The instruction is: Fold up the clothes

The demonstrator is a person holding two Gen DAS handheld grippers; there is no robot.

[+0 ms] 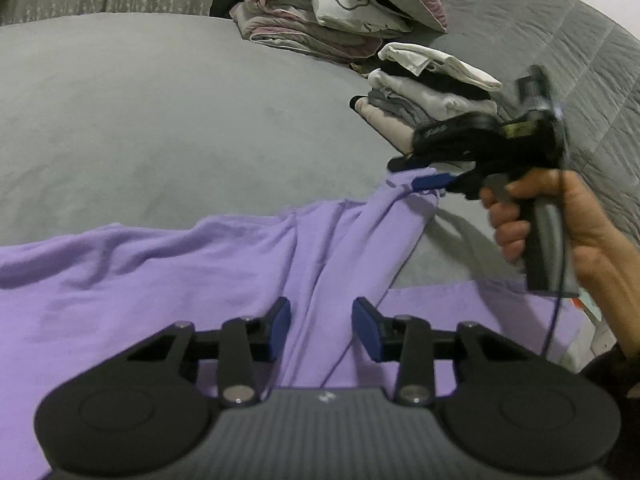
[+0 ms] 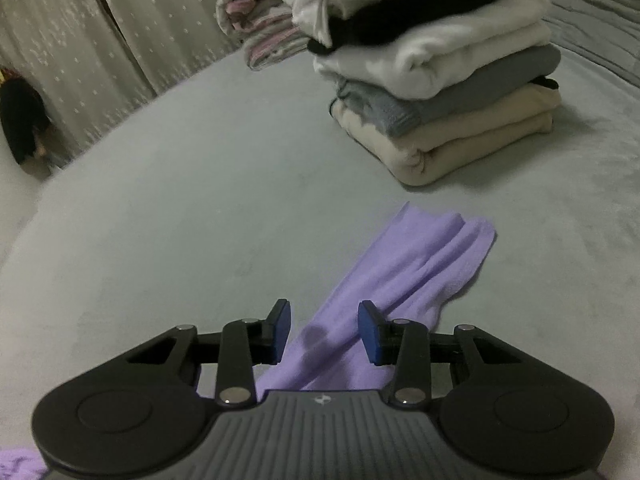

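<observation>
A purple garment [image 1: 168,280] lies spread on the grey bed [image 1: 160,112]. My left gripper [image 1: 322,330] is open, its jaws either side of a raised ridge of the purple cloth. In the left wrist view my right gripper [image 1: 416,174] hovers at the end of the purple sleeve [image 1: 384,224]. In the right wrist view the right gripper [image 2: 323,330] is open, with the sleeve [image 2: 420,272] running between its jaws and lying on the bed beyond. I cannot tell if the pads touch the cloth.
A stack of folded clothes [image 2: 440,92], white, black, grey and beige, sits just beyond the sleeve; it also shows in the left wrist view [image 1: 424,92]. A folded quilt with pillows [image 1: 320,12] lies further back. Curtains [image 2: 100,40] hang behind the bed.
</observation>
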